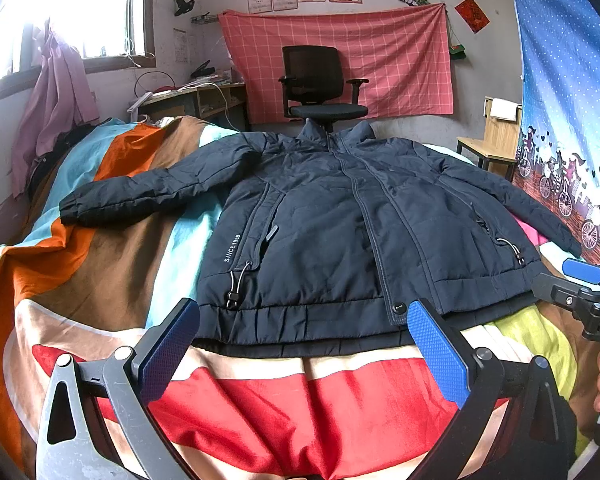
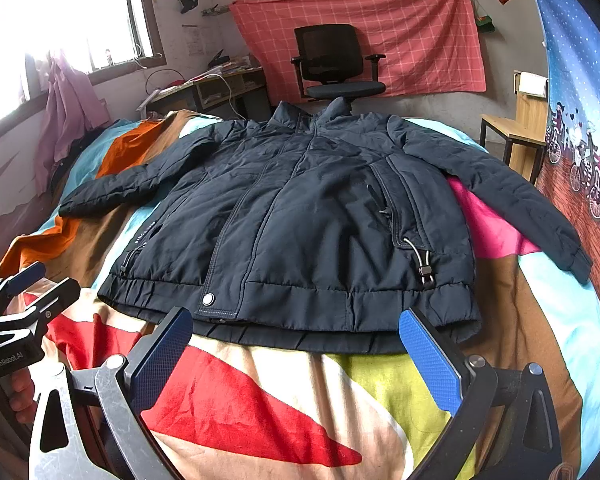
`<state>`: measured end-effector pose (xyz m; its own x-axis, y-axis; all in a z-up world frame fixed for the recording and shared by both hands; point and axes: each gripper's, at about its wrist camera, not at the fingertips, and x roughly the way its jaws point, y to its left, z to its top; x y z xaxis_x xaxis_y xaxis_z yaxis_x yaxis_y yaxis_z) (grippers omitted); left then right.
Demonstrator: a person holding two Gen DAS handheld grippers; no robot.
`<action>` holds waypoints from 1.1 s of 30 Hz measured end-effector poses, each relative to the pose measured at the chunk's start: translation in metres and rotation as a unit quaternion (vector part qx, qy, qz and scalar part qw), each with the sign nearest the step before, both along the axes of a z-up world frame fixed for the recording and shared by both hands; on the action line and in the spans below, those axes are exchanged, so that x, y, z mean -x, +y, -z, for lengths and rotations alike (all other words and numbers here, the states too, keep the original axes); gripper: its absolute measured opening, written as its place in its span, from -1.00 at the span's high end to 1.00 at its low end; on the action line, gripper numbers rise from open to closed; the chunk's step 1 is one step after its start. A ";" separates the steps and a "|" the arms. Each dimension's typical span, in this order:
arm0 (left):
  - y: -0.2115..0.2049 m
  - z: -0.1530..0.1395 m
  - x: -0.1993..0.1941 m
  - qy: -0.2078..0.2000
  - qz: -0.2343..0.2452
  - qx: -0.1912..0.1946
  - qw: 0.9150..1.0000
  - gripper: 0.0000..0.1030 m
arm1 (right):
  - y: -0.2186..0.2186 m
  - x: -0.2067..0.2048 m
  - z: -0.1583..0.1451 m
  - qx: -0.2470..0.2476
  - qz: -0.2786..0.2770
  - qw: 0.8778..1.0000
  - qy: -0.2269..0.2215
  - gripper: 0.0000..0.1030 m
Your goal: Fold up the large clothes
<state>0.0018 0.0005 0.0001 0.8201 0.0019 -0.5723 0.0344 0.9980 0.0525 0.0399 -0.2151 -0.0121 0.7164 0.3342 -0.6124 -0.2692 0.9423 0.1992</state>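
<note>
Left wrist view had the left gripper (image 1: 304, 352) spread wide and empty, hovering just short of the hem of the navy jacket (image 1: 332, 216). The right gripper (image 2: 296, 354) gaped the same, holding nothing. That jacket lay flat, front up, sleeves out, on the striped bedspread (image 2: 260, 392), an office chair (image 2: 336, 64) beyond the collar.

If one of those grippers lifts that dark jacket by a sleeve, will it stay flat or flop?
The jacket would probably flop: it lies creased on the blanket. Its quilted padding suggests it is puffy, likely light for its bulk. The sleeve looks smooth, so it might slip from the open right gripper.
</note>
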 end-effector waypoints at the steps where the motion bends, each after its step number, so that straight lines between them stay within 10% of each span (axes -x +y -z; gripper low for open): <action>1: 0.000 0.000 -0.001 0.000 0.000 0.000 1.000 -0.98 | 0.000 0.000 0.000 0.000 0.000 1.000 0.000 -1.00; 33: 0.000 0.000 0.002 -0.003 0.001 0.000 1.000 -0.98 | -0.001 0.000 0.000 -0.002 0.000 1.000 0.000 -1.00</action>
<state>-0.0005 0.0000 0.0002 0.8234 0.0015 -0.5675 0.0352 0.9979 0.0537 0.0395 -0.2156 -0.0122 0.7164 0.3363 -0.6113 -0.2684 0.9416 0.2035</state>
